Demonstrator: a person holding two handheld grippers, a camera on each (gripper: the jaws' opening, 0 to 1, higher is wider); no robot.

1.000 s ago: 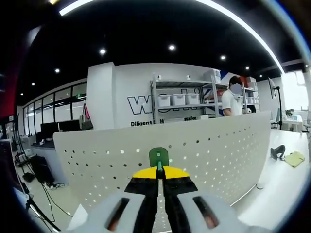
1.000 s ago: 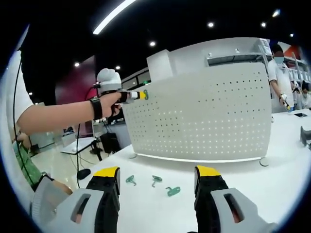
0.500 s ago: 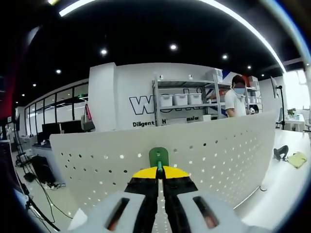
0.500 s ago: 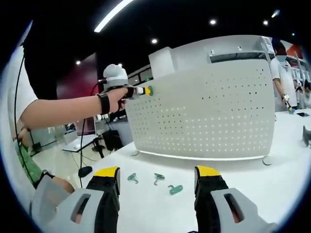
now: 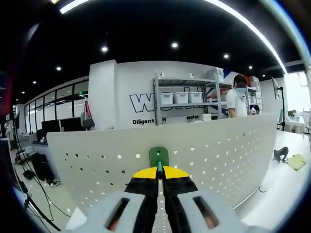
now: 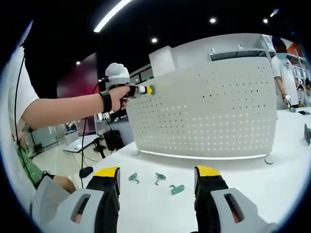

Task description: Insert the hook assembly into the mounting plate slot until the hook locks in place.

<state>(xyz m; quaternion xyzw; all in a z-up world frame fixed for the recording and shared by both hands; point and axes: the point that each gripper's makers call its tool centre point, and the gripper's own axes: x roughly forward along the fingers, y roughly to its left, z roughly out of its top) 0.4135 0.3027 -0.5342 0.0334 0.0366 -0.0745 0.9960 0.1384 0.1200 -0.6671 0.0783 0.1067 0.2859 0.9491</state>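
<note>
- Between the yellow tips of the left gripper [image 5: 158, 171], a green hook [image 5: 159, 158] is pinched, its flat tab standing straight out past the tips along the line of the jaws.
- Straight ahead of that hook stands the white board with holes [image 5: 214, 155], the mounting plate; the tab faces it near its upper edge, and seen from the right gripper view the hook [image 6: 151, 89] sits at the board's [image 6: 214, 116] top left corner, touching it or just short of it; which, I cannot tell.
- So the hook's long axis points into the board's face, and I judge the coming move to be a straight push along the jaws, once the tab lines up with a hole.
- Well back from the board, low over the white table [image 6: 272, 189], the right gripper [image 6: 157, 180] hangs with its jaws wide apart and nothing between them.
- Just beyond its tips lie three spare green hooks [image 6: 159, 177] on the table, between it and the foot of the board.
- Of the two, the left one is plainly the nearer to the board and carries the part.
</note>
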